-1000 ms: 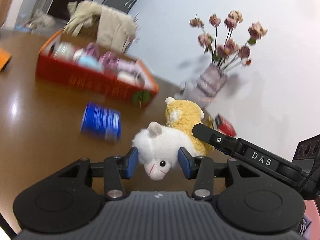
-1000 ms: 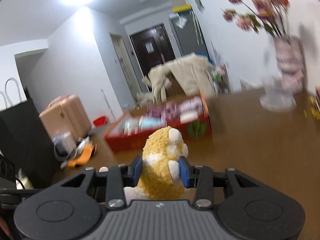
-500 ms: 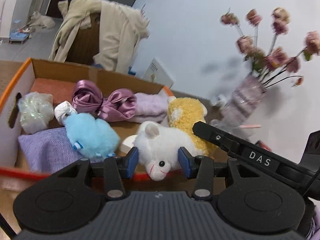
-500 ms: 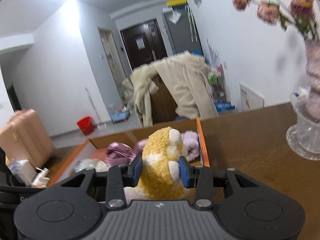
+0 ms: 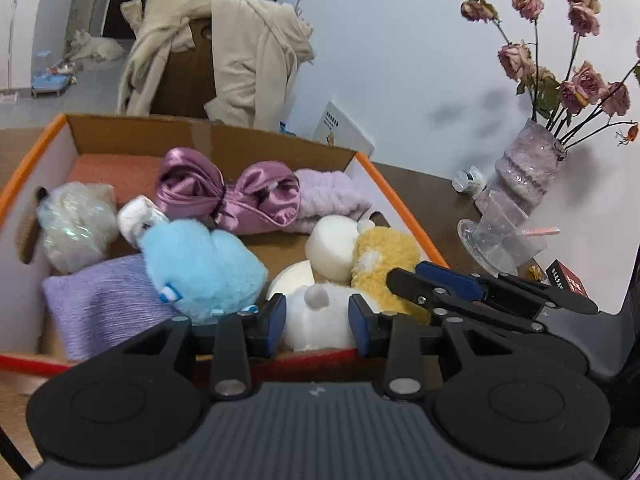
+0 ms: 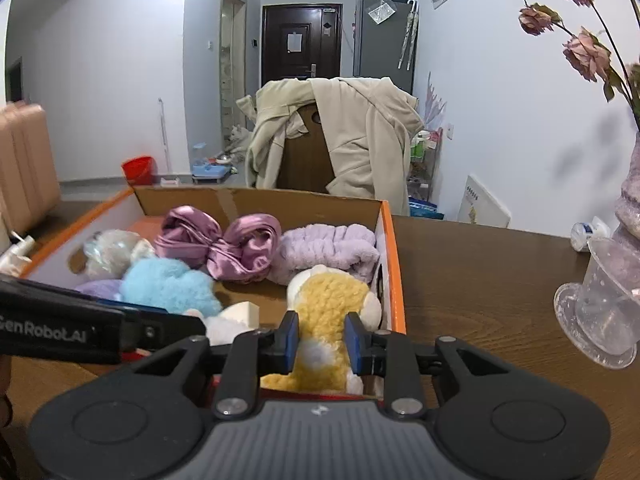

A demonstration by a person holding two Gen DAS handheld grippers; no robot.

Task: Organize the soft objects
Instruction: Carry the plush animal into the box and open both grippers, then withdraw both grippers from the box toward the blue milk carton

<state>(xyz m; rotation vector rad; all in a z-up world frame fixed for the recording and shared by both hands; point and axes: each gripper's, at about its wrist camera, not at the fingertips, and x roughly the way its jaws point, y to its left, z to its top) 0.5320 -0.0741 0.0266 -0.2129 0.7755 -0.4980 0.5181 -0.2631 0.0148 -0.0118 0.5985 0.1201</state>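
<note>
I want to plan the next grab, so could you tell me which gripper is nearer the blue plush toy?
Left. The left gripper sits just right of the blue plush toy, closing on a white toy. The right gripper is farther right, closing on a yellow toy.

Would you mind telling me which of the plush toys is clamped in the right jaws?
The yellow plush at the box's right end; the white plush is in the left jaws, the blue plush lies free.

To the left of your right gripper, the black arm of your left gripper (image 6: 60, 330) reads "GenRobot.AI" in white. The print on the white card (image 5: 340, 126) and red box (image 5: 568, 282) ahead is too small to read.
</note>
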